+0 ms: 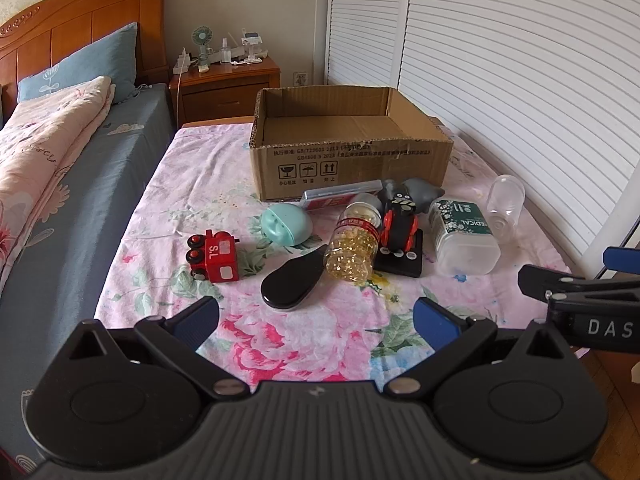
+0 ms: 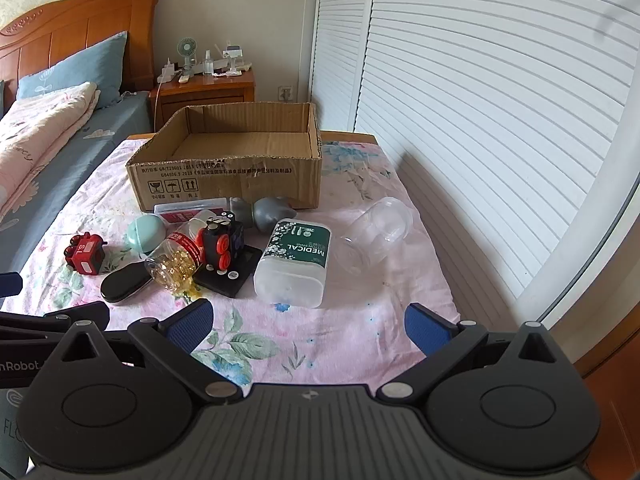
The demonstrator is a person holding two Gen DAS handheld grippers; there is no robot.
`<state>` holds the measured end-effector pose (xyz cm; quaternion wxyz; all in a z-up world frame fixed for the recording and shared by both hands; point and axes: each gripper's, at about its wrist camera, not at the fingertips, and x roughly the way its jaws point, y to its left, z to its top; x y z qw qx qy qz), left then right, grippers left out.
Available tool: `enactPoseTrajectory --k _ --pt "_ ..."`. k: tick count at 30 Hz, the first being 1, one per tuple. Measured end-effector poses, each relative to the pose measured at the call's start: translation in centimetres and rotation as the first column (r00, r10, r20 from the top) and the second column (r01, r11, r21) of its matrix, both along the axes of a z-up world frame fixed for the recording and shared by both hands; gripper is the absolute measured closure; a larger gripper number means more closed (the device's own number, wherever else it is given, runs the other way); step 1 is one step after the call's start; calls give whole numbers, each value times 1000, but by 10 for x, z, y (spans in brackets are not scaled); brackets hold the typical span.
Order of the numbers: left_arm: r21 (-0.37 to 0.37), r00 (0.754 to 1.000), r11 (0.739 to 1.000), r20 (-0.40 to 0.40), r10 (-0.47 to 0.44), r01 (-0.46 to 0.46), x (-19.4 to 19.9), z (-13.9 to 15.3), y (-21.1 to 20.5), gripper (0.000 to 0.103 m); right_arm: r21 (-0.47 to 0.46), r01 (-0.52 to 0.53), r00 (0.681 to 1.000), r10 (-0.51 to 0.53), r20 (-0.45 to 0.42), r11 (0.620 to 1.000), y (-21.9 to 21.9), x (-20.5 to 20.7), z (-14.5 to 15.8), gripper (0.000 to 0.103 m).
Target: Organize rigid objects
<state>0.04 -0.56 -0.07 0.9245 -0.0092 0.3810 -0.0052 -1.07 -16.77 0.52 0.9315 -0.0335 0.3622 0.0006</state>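
Note:
An open cardboard box (image 1: pixel 352 164) (image 2: pixel 228 184) stands at the far end of the floral-covered table. In front of it lie a red toy train (image 1: pixel 214 256) (image 2: pixel 86 256), a mint case (image 1: pixel 286 224) (image 2: pixel 146 232), a black oval case (image 1: pixel 290 284) (image 2: pixel 124 282), a capsule bottle (image 1: pixel 354 246) (image 2: pixel 174 260), a black-red toy on a black slab (image 1: pixel 400 236) (image 2: pixel 224 248), a "MEDICAL" tub (image 1: pixel 464 236) (image 2: pixel 294 262) and a clear jar (image 1: pixel 504 206) (image 2: pixel 372 236). My left gripper (image 1: pixel 316 318) and right gripper (image 2: pixel 308 322) are open and empty, near the front edge.
A bed with a pink quilt (image 1: pixel 44 144) runs along the left. A nightstand (image 1: pixel 228 84) stands behind the table. White louvred doors (image 2: pixel 500 100) line the right side. A grey toy (image 1: pixel 420 192) and a flat red-white box (image 1: pixel 340 196) lie against the cardboard box.

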Motion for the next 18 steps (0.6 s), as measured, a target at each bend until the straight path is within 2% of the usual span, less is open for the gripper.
enactPoseTrajectory --k 18 --pt "-7 1000 1000 3 0 0 0 3 4 1 -1 0 1000 0 6 1000 0 2 4 0"
